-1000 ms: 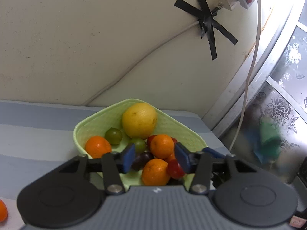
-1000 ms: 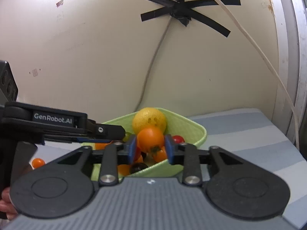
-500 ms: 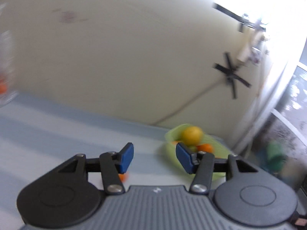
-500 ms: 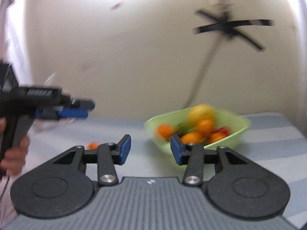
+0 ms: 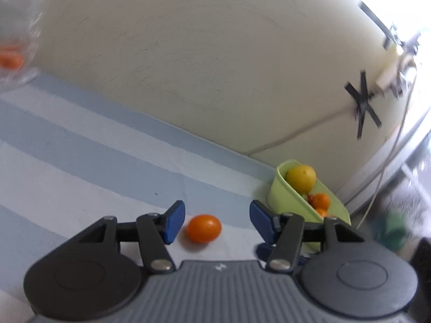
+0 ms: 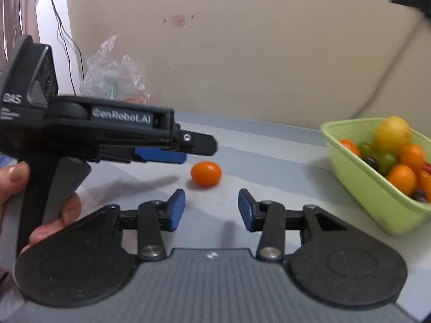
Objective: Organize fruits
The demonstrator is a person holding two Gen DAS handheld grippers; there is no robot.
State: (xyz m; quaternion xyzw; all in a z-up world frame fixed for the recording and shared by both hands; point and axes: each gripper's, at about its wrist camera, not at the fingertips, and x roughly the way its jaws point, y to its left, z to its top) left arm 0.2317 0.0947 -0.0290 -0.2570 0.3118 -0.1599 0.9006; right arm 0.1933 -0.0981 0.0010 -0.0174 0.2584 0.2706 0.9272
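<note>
At the far left of the right wrist view, a hand (image 6: 16, 188) gripped the black handle of the left gripper (image 6: 172, 149), whose blue pads pointed toward the middle of the scene. Behind it, against the wall, stood a crumpled clear plastic bag (image 6: 115, 72) with something orange inside; its contents could not be identified.

The worktop (image 5: 80, 161) carried a cloth with pale blue and white stripes. A single small orange fruit (image 5: 204, 228) lay on it, apart from all other items. In the left wrist view this fruit sat ahead of the left gripper (image 5: 216, 222), in line with the gap between the pads and nearer the left pad, with no pad touching it. The left jaws had just been opening and stood partly spread, holding nothing.

In the right wrist view the same orange fruit (image 6: 206, 173) lay beyond the right gripper (image 6: 211, 210), clear of both pads. The right jaws stood partly spread and empty.

At the right, a light green basket (image 6: 371, 188) rested on the worktop close to the wall. It held a large yellow citrus (image 6: 393, 132), several oranges, green and dark grapes, and small red fruit. A white cable (image 5: 301, 132) ran along the wall, fixed with a cross of black tape (image 5: 363, 102).
</note>
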